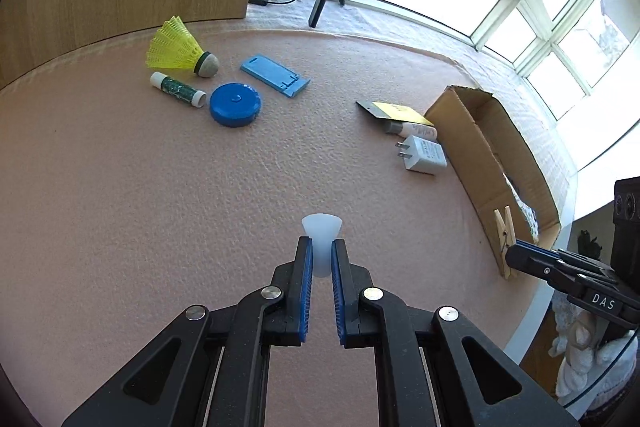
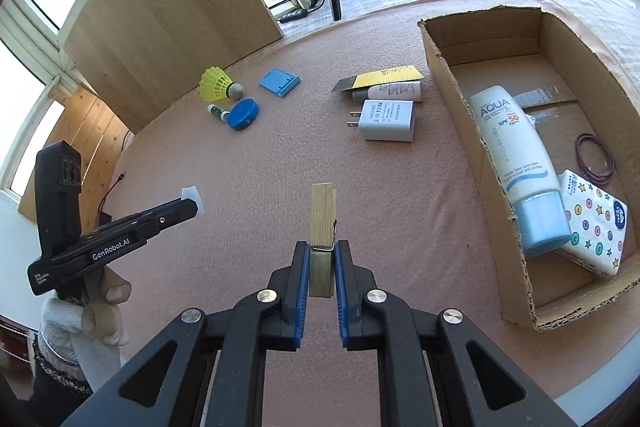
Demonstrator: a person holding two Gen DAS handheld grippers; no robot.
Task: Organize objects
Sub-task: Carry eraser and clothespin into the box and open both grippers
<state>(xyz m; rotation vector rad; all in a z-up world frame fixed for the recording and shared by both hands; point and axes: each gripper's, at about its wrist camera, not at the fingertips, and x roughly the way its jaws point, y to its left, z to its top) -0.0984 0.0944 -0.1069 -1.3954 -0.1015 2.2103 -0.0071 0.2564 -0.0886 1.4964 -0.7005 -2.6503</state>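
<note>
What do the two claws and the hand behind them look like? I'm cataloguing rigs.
Both are black linkage frames with silver rivets and ribbed blue pads. The left claw bears white "GenRobot.AI" lettering; the right claw shows "DAS". The hand on the left one wears a whitish knit glove.

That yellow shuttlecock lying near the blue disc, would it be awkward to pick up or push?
The shuttlecock looks very light, being mostly mesh skirt. Its skirt probably flexes if squeezed, so the rounded cork end seems the firmer hold. Lying on its side, it would likely roll in a curve toward the blue disc rather than slide straight.
</note>
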